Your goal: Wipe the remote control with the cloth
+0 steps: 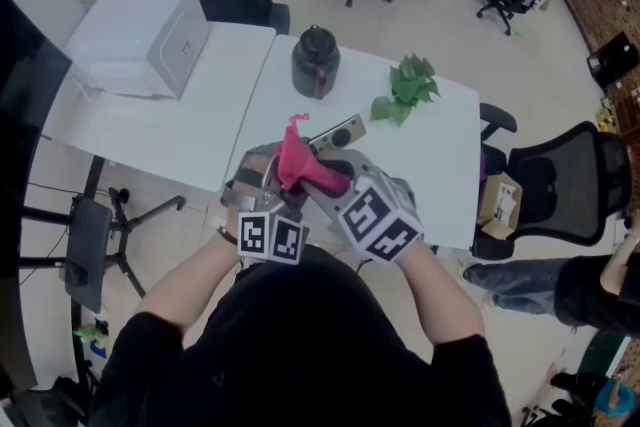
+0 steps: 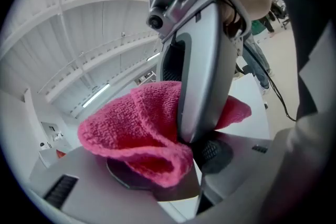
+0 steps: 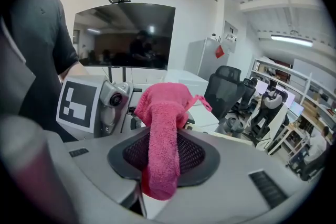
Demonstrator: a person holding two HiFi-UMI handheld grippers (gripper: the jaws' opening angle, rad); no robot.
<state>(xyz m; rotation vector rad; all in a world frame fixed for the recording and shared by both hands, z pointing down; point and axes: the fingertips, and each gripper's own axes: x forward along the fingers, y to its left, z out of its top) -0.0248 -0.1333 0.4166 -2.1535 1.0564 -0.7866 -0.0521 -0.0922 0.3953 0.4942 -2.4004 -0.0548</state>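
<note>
Nearest are the person's two forearms in black sleeves, reaching out over the near edge of the white table (image 1: 440, 150). The two grippers meet there, tips close together, the left one on the left.

The right gripper (image 3: 157, 165) has its jaws closed narrow on the pink cloth (image 3: 163, 128). A folded strip of the cloth is pinched between the two dark pads, and the rest stands up in a bunch past the tips.

The left gripper (image 2: 173, 170) has its jaws wide apart. The bunched cloth lies across the pad of one jaw and fills the gap between the two. The tip of the right gripper comes down into that gap and presses the cloth there. The left pads do not clamp anything that shows.

Just beyond the cloth, slightly to the right, the remote control (image 1: 340, 133) lies slanted on the table. Its near end is hidden behind the cloth.

Farther back near the middle of the table stands a black pot (image 1: 315, 62) with a lid knob. A green leafy plant (image 1: 405, 93) lies to its right. A white box (image 1: 140, 37) sits at the far left on the neighbouring table.

To the right of the table stands a black office chair (image 1: 560, 180). More chairs and desks stand at the far side of the room.
</note>
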